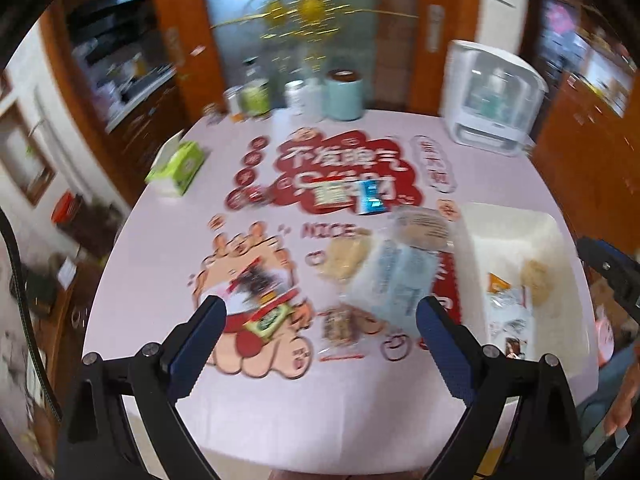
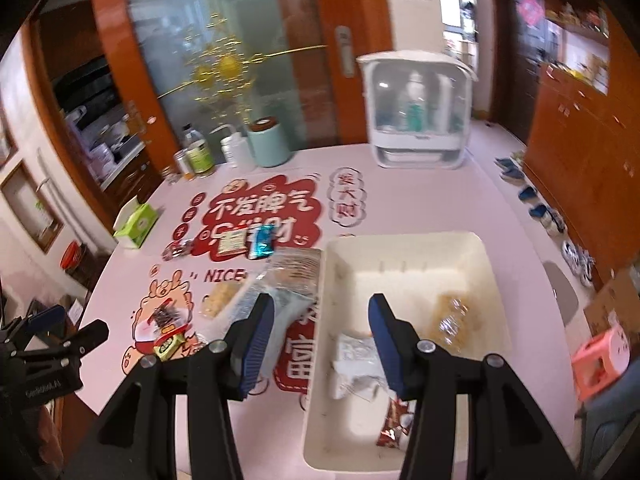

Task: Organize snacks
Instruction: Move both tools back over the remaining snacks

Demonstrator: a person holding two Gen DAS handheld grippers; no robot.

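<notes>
The tabletop (image 2: 500,208) is covered by a smooth, faintly glossy pink sheet with printed red cartoons. The bin (image 2: 400,240) looks like matt cream plastic. Snack packets (image 2: 356,354) inside it are crinkled, shiny film. The right claw (image 2: 322,336) has matt black plastic arms with metal screws and ribbed blue pads (image 2: 380,332). Far cabinets (image 2: 580,168) look like glossy brown wood.

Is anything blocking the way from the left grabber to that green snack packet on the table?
Nothing visible is. The left grabber hangs open above the table, and the green snack packet lies flat just beyond its left finger, uncovered. The other snacks sit off to the side.
</notes>
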